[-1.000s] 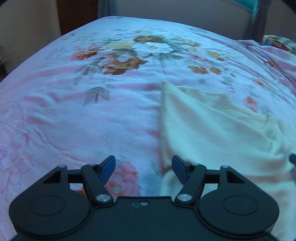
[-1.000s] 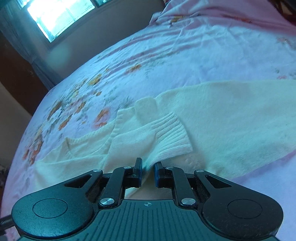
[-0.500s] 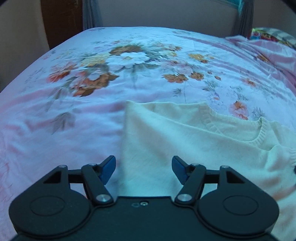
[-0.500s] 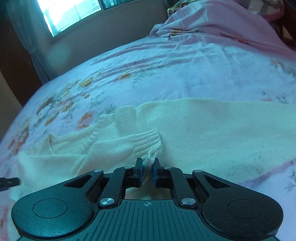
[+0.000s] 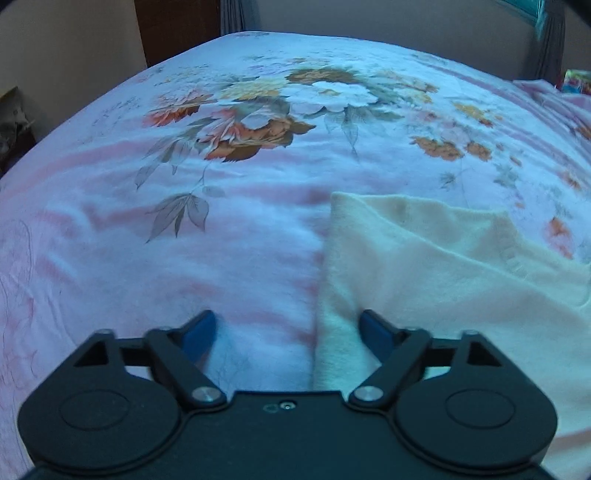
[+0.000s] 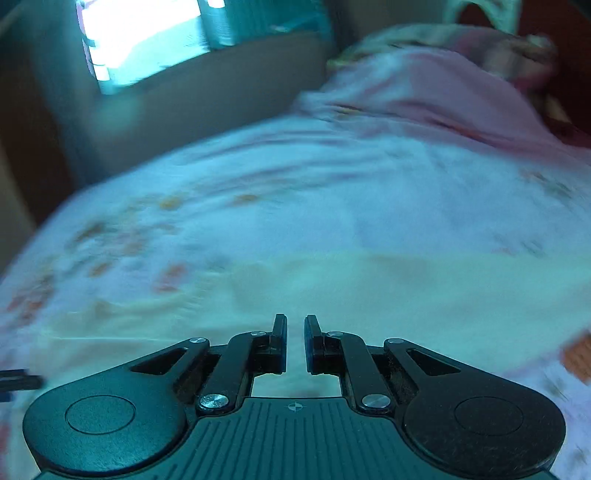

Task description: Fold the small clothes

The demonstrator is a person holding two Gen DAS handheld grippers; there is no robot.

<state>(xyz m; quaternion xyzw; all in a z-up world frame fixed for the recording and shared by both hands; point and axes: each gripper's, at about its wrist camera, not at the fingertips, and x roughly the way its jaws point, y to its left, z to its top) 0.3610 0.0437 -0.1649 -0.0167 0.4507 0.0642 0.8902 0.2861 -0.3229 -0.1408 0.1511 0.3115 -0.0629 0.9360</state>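
A cream knitted sweater [image 5: 443, 277] lies flat on the floral bedsheet [image 5: 221, 184]. Its left edge runs between the blue fingers of my left gripper [image 5: 286, 321], close to the right finger [image 5: 373, 328]. That gripper's jaws are opening and the pads do not press the cloth. In the right wrist view, which is blurred by motion, the sweater [image 6: 369, 288] spreads across the bed. My right gripper [image 6: 295, 325] is shut just above it, with cream cloth of the sleeve cuff filling the narrow slit between its pads.
A bunched pink quilt [image 6: 424, 85] is heaped at the far right of the bed. A bright window [image 6: 147, 33] sits in the wall behind. A dark wooden door [image 5: 177, 26] stands beyond the bed's far edge.
My left gripper has shifted left and lower, so the sweater's left edge now lies between its fingers. The right gripper has lifted and rolled, still closed on the cuff; its view is now blurred.
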